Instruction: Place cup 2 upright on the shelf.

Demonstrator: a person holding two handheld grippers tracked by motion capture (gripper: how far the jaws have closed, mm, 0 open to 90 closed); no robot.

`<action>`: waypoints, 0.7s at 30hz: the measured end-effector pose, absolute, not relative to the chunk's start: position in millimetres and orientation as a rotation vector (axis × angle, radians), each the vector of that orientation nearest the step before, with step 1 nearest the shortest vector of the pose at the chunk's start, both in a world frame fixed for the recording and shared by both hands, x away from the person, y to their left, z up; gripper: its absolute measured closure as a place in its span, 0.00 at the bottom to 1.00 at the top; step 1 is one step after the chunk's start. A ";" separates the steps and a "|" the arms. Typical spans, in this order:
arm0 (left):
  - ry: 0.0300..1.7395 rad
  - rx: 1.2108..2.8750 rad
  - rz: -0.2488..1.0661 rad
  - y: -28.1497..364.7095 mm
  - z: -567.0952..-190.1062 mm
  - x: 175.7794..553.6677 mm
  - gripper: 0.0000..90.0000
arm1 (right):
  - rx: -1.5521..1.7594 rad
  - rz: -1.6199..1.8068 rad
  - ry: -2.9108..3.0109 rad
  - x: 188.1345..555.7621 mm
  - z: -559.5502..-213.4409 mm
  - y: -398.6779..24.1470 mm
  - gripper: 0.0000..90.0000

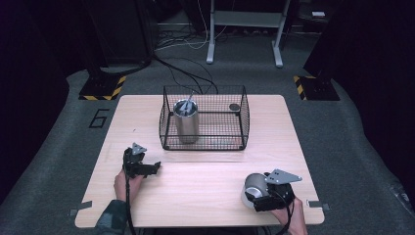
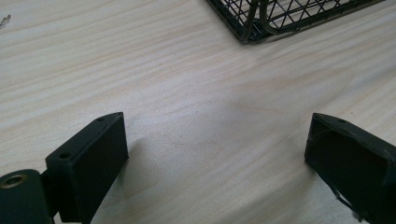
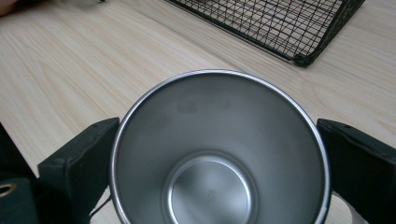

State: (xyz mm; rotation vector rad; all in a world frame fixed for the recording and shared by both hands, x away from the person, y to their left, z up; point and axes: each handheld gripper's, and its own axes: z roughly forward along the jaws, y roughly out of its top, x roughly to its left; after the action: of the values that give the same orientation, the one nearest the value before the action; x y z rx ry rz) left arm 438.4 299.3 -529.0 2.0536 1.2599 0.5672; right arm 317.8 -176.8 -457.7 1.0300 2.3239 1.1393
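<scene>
High view: a wooden table (image 1: pixel 205 191) carries a black wire basket (image 1: pixel 204 117) at its far middle. Inside the basket, at its left end, a steel cup (image 1: pixel 186 121) stands upright with a metal utensil resting in it; a small dark round object (image 1: pixel 235 106) lies at the far right corner of the basket floor. A second steel cup (image 1: pixel 253 190) sits at the near right of the table, between the jaws of the right gripper (image 1: pixel 258 196). Right gripper view: this cup (image 3: pixel 219 154) is empty, its mouth facing the camera, and both jaws flank its rim closely, apparently in contact, so the grip appears made. Left gripper view: the left gripper (image 2: pixel 215 158) hovers over bare wood, jaws spread wide with nothing between them; a corner of the basket (image 2: pixel 247 28) lies beyond. Judged from this layout, one cup is already stowed; the second, well apart from the basket, remains to be carried there and set down.
</scene>
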 end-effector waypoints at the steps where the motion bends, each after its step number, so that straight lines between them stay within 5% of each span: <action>1: 1.265 2.048 0.565 299.0 -529.2 438.3 0.07 | 1.034 1.138 2.318 317.7 -458.1 -176.1 0.03; 21: 1.281 2.017 0.574 298.0 -530.5 438.8 0.07 | 1.003 1.124 2.290 314.8 -460.9 -172.0 0.06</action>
State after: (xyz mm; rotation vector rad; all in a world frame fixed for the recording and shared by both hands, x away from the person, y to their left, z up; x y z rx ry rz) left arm 438.8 298.0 -530.5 2.0172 1.2805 0.5736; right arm 314.8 -172.0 -460.9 1.0029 2.2905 1.1240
